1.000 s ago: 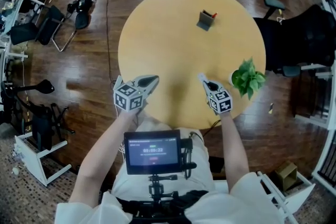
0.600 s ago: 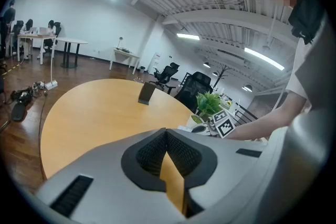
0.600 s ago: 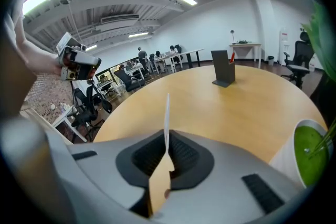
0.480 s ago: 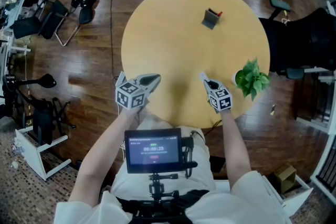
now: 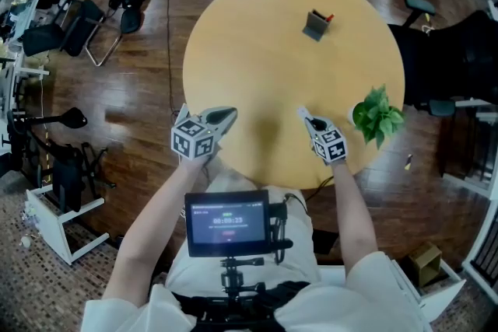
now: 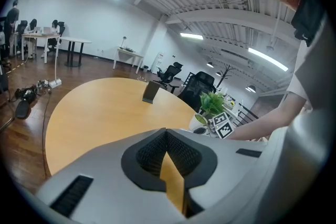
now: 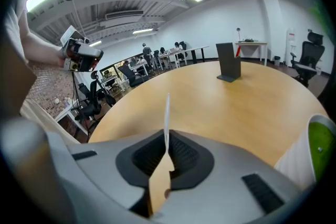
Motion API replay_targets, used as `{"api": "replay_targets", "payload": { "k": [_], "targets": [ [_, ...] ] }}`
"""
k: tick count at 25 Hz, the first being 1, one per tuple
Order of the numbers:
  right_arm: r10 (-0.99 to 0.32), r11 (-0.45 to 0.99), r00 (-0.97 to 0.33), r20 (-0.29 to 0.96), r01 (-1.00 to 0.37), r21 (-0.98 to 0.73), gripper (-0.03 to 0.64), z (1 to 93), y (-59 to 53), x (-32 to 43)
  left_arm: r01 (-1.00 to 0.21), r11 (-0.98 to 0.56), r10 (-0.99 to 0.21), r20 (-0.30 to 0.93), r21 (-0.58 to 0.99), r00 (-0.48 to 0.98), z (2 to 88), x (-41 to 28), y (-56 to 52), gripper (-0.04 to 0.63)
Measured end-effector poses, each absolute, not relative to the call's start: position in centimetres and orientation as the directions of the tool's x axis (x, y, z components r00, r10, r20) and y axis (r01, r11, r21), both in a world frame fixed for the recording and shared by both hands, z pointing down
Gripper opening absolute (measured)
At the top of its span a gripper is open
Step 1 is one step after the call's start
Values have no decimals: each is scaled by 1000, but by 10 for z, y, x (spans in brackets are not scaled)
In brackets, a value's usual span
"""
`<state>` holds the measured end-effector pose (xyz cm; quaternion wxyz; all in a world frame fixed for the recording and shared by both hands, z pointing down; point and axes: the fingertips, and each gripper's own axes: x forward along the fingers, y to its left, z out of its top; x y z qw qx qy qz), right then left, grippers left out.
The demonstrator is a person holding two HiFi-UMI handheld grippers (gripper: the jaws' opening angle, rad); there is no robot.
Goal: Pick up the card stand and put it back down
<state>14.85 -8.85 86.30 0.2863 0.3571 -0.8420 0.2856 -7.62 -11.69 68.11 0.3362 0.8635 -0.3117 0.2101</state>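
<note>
Unmoved, left claw (image 5: pixel 228 115) and right claw (image 5: pixel 302 113) stay closed; screen (image 5: pixel 226 222) text blurred.

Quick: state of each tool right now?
Left tool: closed, empty.
Right tool: closed on a thin white sliver, seen edge-on; what it is cannot be told.
</note>
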Motion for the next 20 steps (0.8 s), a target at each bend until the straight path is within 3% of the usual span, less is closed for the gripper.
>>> {"api": "replay_targets", "payload": {
  "k": [20],
  "targets": [
    [-326,650,-658,679,-677,-345,31,891,-78,150,-679,-566,-366,595,467,715,688,-79,-108,0]
  ]
}}
